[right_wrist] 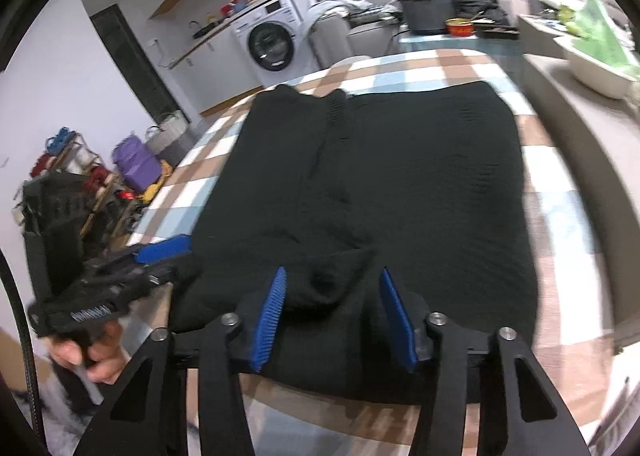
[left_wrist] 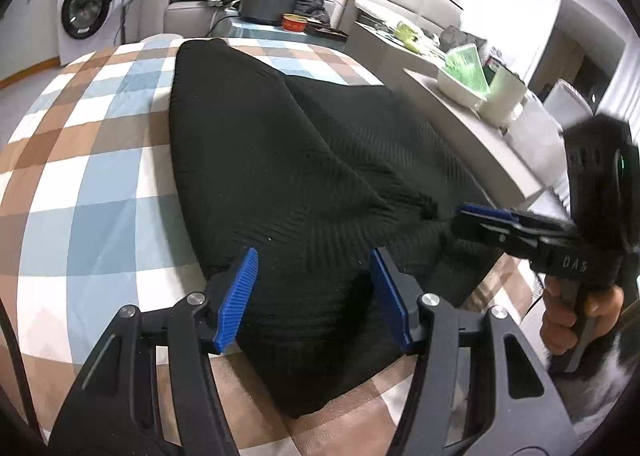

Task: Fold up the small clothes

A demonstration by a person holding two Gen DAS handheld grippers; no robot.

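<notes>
A washing machine (right_wrist: 269, 43) stands beyond the checked cloth (left_wrist: 80, 160); a red tin (left_wrist: 295, 22) sits behind.

A flat surface covered in a checked cloth of blue, brown and white squares (right_wrist: 560, 184) carried a black ribbed knit garment (right_wrist: 400, 176), spread flat, with a fold running lengthwise down its middle.

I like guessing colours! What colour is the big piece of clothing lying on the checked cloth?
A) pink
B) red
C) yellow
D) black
D: the garment spread flat over the checked cloth is black all over, in both wrist views.
</notes>
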